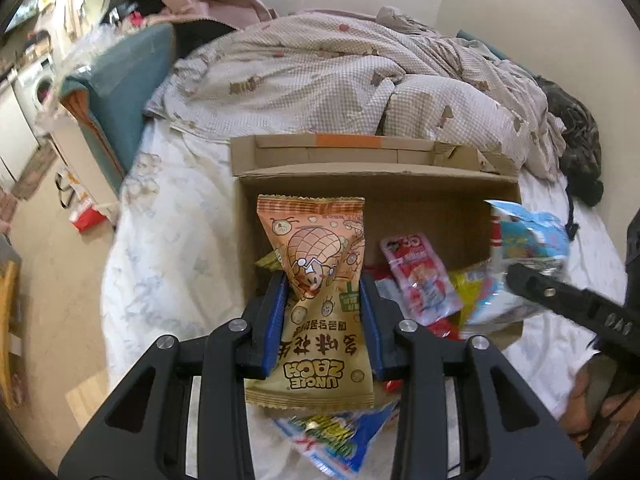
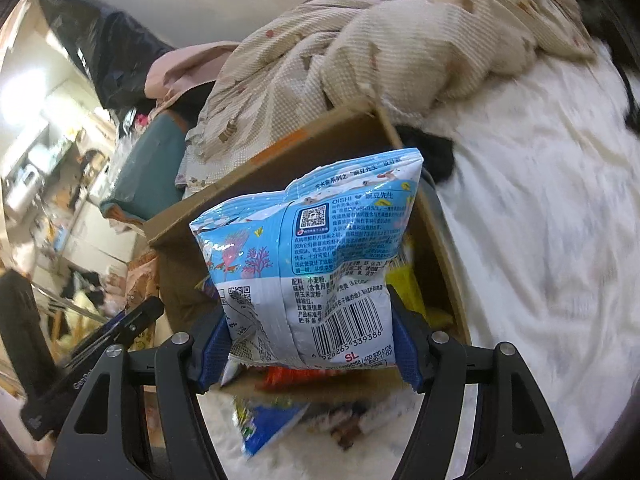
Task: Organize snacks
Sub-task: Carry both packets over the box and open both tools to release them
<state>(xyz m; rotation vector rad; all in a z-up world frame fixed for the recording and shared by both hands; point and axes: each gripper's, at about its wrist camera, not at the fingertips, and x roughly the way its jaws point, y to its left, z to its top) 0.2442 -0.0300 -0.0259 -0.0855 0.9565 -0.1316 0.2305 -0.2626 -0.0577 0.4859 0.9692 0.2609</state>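
Observation:
My left gripper (image 1: 322, 304) is shut on an orange-and-tan peanut snack bag (image 1: 316, 272) and holds it over the near left part of an open cardboard box (image 1: 360, 184) on the bed. My right gripper (image 2: 310, 320) is shut on a blue-and-white Oishi snack bag (image 2: 312, 264) and holds it above the same box (image 2: 248, 184). That blue bag (image 1: 528, 236) and the right gripper's black finger (image 1: 560, 296) show at the right of the left wrist view. Several snack packets (image 1: 420, 280) lie inside the box.
A blue snack packet (image 1: 336, 440) lies on the white sheet in front of the box, also in the right wrist view (image 2: 264, 424). A rumpled checked quilt (image 1: 340, 72) lies behind the box. A teal cushion (image 1: 120, 92) stands at the left; the floor (image 1: 52, 240) is left of the bed.

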